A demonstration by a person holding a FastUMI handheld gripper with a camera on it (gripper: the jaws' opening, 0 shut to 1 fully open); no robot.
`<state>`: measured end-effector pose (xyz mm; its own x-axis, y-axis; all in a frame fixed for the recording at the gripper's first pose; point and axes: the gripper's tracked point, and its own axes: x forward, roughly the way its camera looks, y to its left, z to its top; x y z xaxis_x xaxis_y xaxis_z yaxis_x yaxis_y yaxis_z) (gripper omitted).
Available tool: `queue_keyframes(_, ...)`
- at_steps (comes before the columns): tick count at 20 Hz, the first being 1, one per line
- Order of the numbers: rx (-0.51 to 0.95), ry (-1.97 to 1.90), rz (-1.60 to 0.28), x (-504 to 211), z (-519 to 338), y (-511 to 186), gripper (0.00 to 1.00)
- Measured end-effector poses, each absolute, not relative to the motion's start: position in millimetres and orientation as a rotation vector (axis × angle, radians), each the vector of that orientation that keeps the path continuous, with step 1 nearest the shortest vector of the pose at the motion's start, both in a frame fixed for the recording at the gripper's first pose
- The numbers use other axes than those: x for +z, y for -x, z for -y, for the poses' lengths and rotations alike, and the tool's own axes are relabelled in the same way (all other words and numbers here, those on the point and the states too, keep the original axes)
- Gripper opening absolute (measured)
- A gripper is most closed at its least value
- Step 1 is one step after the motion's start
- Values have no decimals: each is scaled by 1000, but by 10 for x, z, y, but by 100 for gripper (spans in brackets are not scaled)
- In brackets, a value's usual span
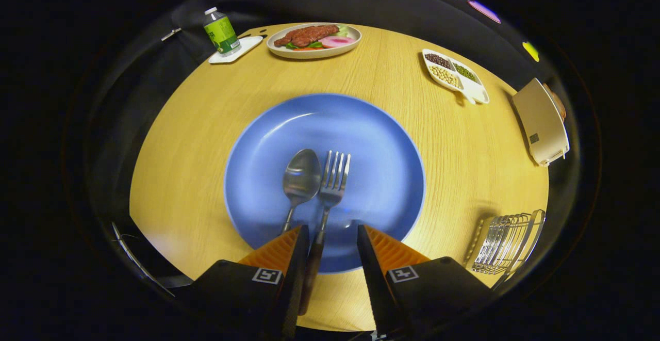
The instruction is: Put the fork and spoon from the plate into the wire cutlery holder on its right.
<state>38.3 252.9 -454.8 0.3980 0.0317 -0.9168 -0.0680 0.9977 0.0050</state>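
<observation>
Gripper (332,232) is wide open, holding nothing, fork (330,191) handle hugging the left finger on the plate (381,140) beside the spoon (300,178), so I'd centre before closing.

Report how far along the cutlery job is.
Nothing is in the wire cutlery holder yet. Spoon and fork both lie on the blue plate. In hand: the gripper is open, its fingers straddling the fork's handle, the spoon's handle just outside them. Left: grasp and move the fork, then the spoon.
</observation>
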Motion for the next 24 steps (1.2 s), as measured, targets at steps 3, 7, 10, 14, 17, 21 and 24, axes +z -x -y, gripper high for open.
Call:
queue_keyframes(3,32,39,-1164,-4567,-2492,-394,34)
queue_keyframes(7,11,-47,-1170,-4498,-2457,-415,8)
queue_keyframes(10,17,-108,-1129,-4270,-2400,-461,8)
queue_keyframes(14,58,-183,-1098,-3860,-2262,-412,8)
queue_keyframes(17,89,-132,-1087,-3529,-1896,-270,8)
queue_keyframes(21,106,-52,-1110,-3126,-1213,14,8)
queue_keyframes(24,115,-6,-1164,-2966,-699,231,8)
